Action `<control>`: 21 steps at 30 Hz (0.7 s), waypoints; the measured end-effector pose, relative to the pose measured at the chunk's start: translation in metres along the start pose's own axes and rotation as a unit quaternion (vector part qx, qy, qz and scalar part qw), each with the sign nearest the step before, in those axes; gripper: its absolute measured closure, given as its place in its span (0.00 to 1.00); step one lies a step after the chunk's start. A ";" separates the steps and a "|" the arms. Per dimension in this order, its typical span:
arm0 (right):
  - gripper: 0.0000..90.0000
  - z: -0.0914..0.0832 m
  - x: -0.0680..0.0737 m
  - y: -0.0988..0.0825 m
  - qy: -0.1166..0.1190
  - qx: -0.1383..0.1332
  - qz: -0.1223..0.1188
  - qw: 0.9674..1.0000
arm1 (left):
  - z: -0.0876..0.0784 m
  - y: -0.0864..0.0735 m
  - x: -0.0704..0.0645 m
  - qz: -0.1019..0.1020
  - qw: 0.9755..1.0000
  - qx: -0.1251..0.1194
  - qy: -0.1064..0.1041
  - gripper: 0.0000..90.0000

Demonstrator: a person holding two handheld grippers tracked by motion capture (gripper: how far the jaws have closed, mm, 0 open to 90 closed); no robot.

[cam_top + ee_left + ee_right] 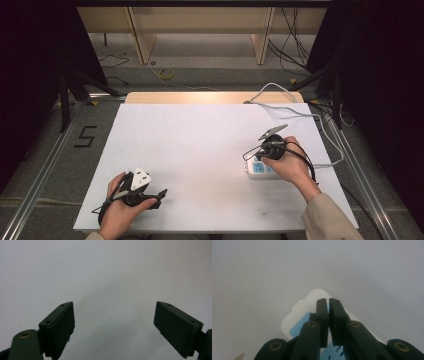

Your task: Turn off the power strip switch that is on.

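A white power strip (256,169) with a blue socket face lies on the right side of the white table (200,150). My right gripper (259,161) points down over its left end, held in a hand. In the right gripper view the jaws (328,300) stand almost together with only a thin slit and nothing between them, right above the rounded end of the power strip (293,323). My left gripper (159,197) rests low near the table's front left, pointing right. Its jaws (115,315) are wide apart over bare white tabletop.
The strip's white cable (300,114) runs off the right side and loops to the table's back right corner. Bare wood edge (210,97) shows at the table's far side. Floor cables and dark stands surround the table.
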State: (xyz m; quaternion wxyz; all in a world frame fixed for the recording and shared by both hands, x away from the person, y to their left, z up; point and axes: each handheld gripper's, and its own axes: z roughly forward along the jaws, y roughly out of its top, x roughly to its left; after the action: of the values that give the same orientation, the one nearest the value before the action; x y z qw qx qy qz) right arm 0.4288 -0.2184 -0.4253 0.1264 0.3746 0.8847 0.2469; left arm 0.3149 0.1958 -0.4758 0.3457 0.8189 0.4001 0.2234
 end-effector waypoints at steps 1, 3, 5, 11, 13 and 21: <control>0.96 -0.001 0.000 0.000 0.001 0.000 0.000 1.000 | 0.000 0.000 0.000 0.000 1.000 -0.001 0.000 0.19; 0.96 -0.002 0.001 -0.001 0.002 -0.003 -0.001 1.000 | 0.000 0.000 0.000 0.000 1.000 0.001 -0.001 0.19; 0.96 -0.003 0.002 -0.001 0.003 -0.004 -0.001 1.000 | 0.000 0.000 0.000 0.000 1.000 0.000 0.000 0.19; 0.95 -0.006 0.005 -0.003 0.007 -0.010 -0.006 1.000 | 0.000 0.000 0.000 0.000 1.000 -0.001 0.000 0.19; 0.95 -0.007 0.006 -0.004 0.011 -0.011 -0.007 1.000 | 0.000 0.000 0.000 -0.001 1.000 -0.001 0.000 0.19; 0.94 -0.011 0.008 -0.010 0.021 -0.015 -0.011 1.000 | 0.000 0.000 0.000 -0.001 1.000 0.001 0.000 0.19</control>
State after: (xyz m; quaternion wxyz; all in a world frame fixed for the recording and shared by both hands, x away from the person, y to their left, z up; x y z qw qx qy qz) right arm 0.4125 -0.2220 -0.4213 0.1159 0.3579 0.8872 0.2669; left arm 0.3147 0.1958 -0.4759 0.3453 0.8189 0.4009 0.2226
